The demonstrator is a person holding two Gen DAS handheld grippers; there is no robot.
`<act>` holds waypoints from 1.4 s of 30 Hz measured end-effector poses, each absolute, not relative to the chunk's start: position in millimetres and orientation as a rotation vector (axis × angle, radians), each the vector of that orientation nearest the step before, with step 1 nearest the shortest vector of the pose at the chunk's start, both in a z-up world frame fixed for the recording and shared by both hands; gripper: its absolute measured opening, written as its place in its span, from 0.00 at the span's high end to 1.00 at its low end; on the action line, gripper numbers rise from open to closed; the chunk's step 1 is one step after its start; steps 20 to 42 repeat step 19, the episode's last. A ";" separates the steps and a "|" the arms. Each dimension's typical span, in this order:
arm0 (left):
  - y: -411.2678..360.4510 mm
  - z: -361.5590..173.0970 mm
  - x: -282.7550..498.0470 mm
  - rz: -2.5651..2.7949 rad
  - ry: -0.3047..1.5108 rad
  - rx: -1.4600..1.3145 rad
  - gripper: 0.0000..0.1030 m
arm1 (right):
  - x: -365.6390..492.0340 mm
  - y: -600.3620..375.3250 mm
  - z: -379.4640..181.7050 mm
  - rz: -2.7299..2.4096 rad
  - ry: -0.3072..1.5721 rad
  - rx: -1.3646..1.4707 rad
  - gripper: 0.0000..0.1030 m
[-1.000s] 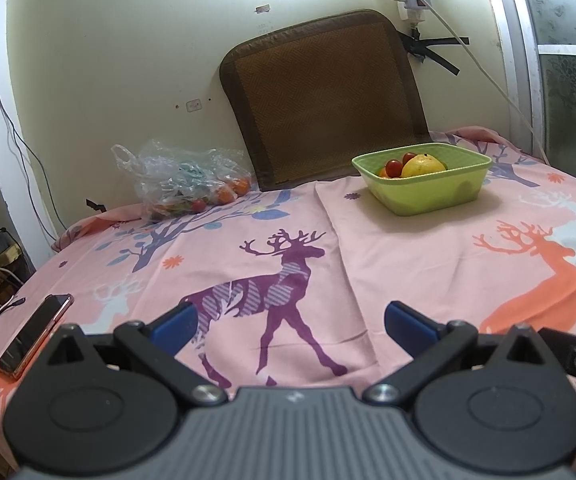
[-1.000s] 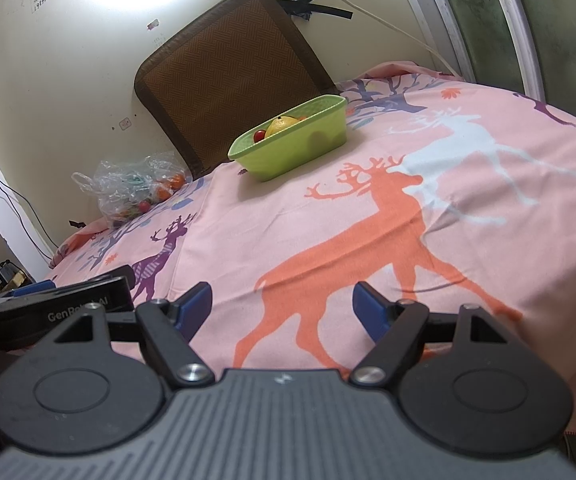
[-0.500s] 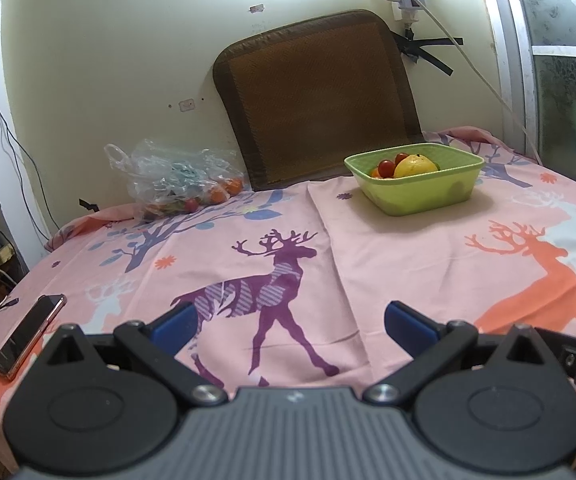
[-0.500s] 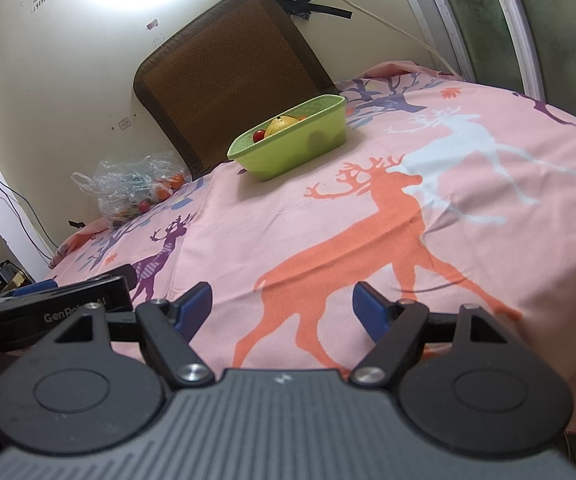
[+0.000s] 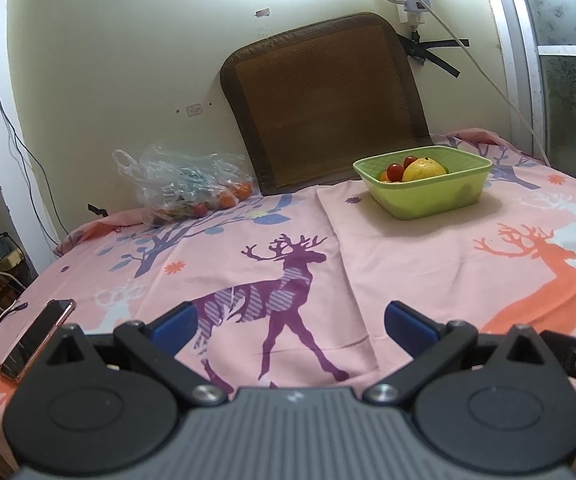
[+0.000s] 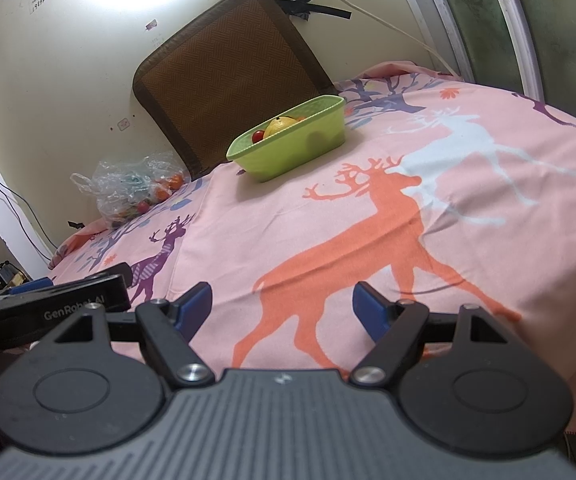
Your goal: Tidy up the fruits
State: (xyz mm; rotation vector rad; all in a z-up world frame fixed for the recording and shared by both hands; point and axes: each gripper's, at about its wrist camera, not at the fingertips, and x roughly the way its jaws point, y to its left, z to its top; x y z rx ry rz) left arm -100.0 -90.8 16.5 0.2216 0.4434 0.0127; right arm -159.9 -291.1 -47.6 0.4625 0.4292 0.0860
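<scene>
Fruit is split between two containers ahead of both hand-held grippers. The left hand-held gripper [image 5: 290, 320] has its blue fingers spread wide apart with nothing between them, above the pink deer-print cloth [image 5: 428, 264]. The right hand-held gripper [image 6: 281, 304] is likewise spread apart and holds nothing.

The green bowl [image 5: 428, 194] stands far ahead and to the right of the left hand-held gripper, and ahead, slightly left, of the right one [image 6: 288, 152]. It contains a yellow fruit [image 5: 424, 170] and red cherry tomatoes [image 5: 396, 170].

The clear plastic bag [image 5: 183, 184] lies far ahead and to the left of both hand-held grippers, well apart from the bowl, with orange and red fruit inside. A brown woven mat [image 5: 328, 100] leans on the wall between and behind them. A phone [image 5: 37, 338] lies just left of the left hand-held gripper.
</scene>
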 end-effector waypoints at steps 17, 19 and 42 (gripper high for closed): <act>-91.0 13.2 -100.2 -0.011 0.467 0.217 0.00 | -159.9 -291.5 -47.3 0.087 0.429 0.462 0.23; -90.7 13.8 -100.8 -0.024 0.465 0.211 0.00 | -159.8 -291.8 -47.2 0.085 0.428 0.460 0.23; -90.7 13.8 -100.8 -0.024 0.465 0.211 0.00 | -159.8 -291.8 -47.2 0.085 0.428 0.460 0.23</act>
